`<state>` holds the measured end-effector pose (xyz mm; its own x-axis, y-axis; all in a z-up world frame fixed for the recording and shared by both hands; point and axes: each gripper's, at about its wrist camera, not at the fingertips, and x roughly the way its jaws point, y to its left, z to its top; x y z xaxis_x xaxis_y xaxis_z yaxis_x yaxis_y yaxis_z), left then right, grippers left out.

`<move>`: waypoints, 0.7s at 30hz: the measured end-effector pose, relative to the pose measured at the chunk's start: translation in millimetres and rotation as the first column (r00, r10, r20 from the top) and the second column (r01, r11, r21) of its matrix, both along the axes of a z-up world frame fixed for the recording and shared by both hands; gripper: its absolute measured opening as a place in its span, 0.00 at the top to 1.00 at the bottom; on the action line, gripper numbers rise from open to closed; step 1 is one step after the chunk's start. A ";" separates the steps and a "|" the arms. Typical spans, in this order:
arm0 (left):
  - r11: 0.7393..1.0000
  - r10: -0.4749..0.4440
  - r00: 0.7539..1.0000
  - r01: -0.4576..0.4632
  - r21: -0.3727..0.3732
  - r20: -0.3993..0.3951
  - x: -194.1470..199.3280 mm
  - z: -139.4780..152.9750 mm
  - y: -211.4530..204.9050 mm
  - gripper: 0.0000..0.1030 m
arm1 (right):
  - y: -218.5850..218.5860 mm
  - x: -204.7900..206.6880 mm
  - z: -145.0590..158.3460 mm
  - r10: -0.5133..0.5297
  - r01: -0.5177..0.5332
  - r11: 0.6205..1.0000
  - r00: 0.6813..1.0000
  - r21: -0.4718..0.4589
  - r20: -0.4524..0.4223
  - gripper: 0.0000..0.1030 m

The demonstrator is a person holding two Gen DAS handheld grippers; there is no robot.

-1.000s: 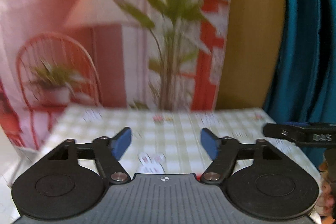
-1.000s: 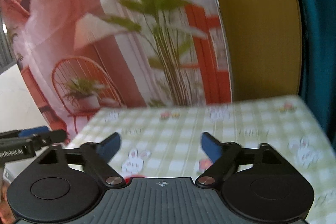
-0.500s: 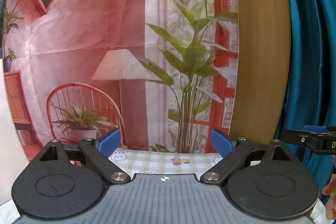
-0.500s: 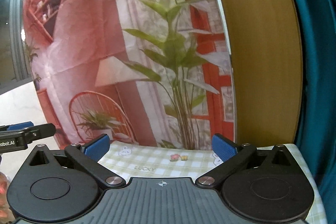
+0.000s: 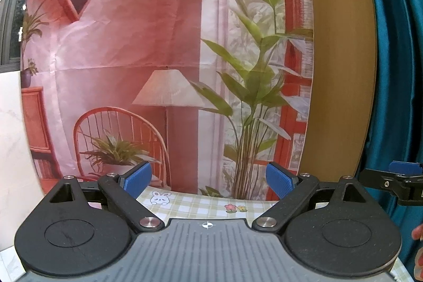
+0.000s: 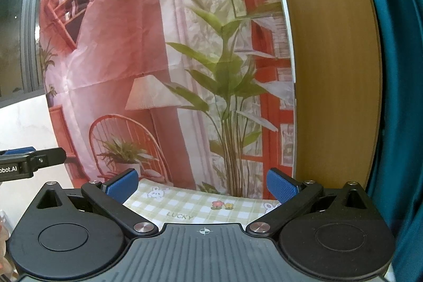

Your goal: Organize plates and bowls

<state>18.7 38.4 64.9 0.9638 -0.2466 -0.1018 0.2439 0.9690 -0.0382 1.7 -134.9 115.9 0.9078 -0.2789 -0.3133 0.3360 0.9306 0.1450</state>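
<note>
No plates or bowls show in either view. My left gripper (image 5: 208, 180) is open and empty, its blue pads wide apart, held high and pointing at the backdrop over the far edge of the table (image 5: 201, 205). My right gripper (image 6: 202, 184) is also open and empty, level with the left one, above the green checked tablecloth (image 6: 190, 205). The right gripper's tip shows at the right edge of the left wrist view (image 5: 396, 179). The left gripper's tip shows at the left edge of the right wrist view (image 6: 31, 160).
A printed backdrop (image 5: 158, 57) with a lamp, a chair and a plant hangs behind the table. A wooden panel (image 5: 341, 70) and a teal curtain (image 5: 396, 57) stand to the right. A white wall (image 6: 23, 123) lies to the left.
Both grippers have tilted up and risen: a second ago most of the tablecloth showed, now only its far strip does. The fingers stay open.
</note>
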 end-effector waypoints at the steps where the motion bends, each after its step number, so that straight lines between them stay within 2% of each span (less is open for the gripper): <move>1: 1.000 0.000 1.000 0.000 -0.002 -0.003 0.2 -0.3 0.4 0.08 | 0.4 0.1 0.5 -0.006 0.006 1.000 1.000 -0.004 -0.001 0.00; 21: 1.000 0.020 0.999 -0.021 -0.017 -0.045 7.1 -8.3 4.5 0.08 | -4.5 6.1 -5.6 -0.022 0.023 1.000 0.999 0.021 -0.026 0.00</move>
